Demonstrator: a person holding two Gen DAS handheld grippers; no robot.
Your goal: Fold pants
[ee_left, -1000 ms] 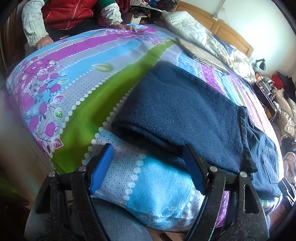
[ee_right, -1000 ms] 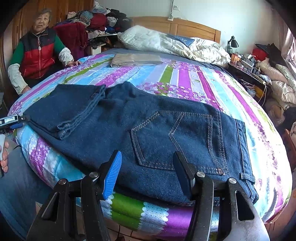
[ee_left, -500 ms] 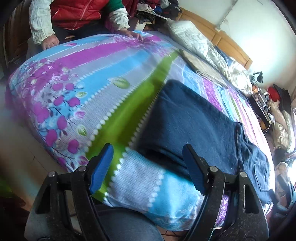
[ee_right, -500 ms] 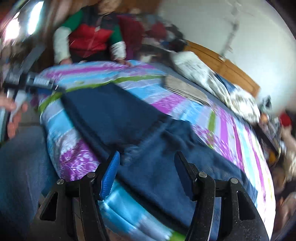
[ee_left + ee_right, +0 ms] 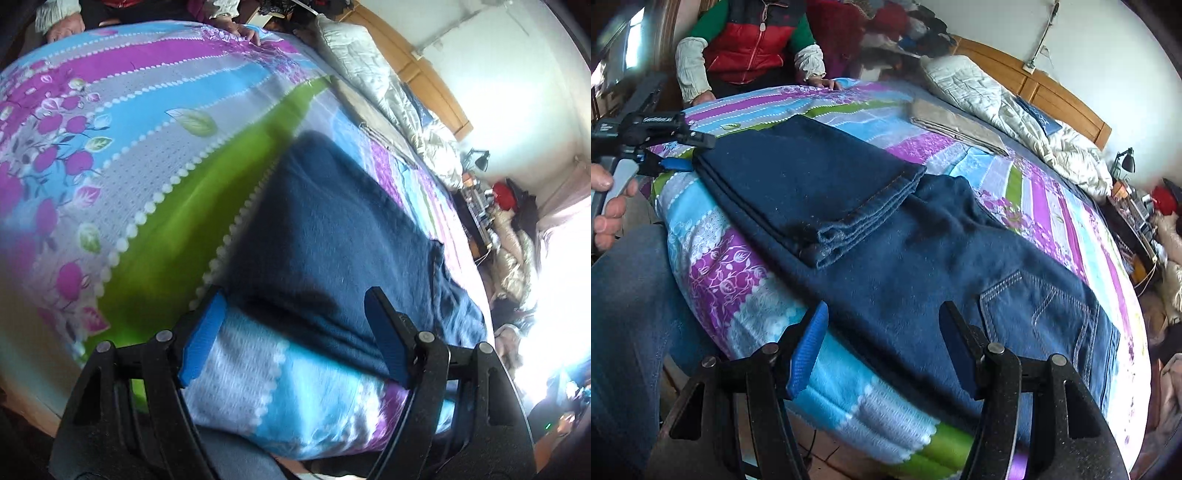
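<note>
While I hold both grippers at the near bed edge, the scene reads as follows.

Grippers: two. My left gripper (image 5: 295, 332) has its fingers spread and grips nothing; the folded edge of the jeans lies just ahead, between the finger lines. My right gripper (image 5: 881, 332) is also spread wide and empty, poised over the seat of the jeans.

Jeans (image 5: 923, 251): one pair, dark blue, lying flat across the near side of the bed. I see the legs folded back on themselves, hems (image 5: 871, 218) stacked on the thigh area; the back pocket (image 5: 1038, 306) faces up at my right.

Bedspread (image 5: 147, 166): one, striped purple, blue, green and grey with flowers; it carries the jeans.

Tan cloth (image 5: 956, 123): one folded piece, farther up the bed, well apart from the jeans.

Quilt (image 5: 1008, 107): one, pale, bunched against the wooden headboard (image 5: 1060, 96).

Person (image 5: 750, 44): one, in a red vest, at the far side, both hands on the bedspread.

Lamp (image 5: 1124, 162): one, on the cluttered stand at right.

Obstruction: I see nothing lying between either gripper and the jeans.
</note>
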